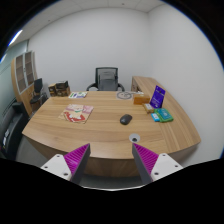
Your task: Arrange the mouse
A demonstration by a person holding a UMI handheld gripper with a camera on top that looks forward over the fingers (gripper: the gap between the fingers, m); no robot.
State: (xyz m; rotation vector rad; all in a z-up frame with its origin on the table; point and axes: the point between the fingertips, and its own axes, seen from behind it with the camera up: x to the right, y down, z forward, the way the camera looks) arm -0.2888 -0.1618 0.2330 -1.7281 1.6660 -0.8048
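A small dark mouse lies on the wooden desk, well beyond my fingers and slightly right of the gap between them. My gripper is open and empty, held above the desk's near edge. Its two fingers with purple pads stand wide apart, with only bare desk top between them.
A pink booklet lies left of the mouse. A teal item and a laptop with a purple screen sit at the right. An office chair stands behind the desk. Shelves stand at the left wall.
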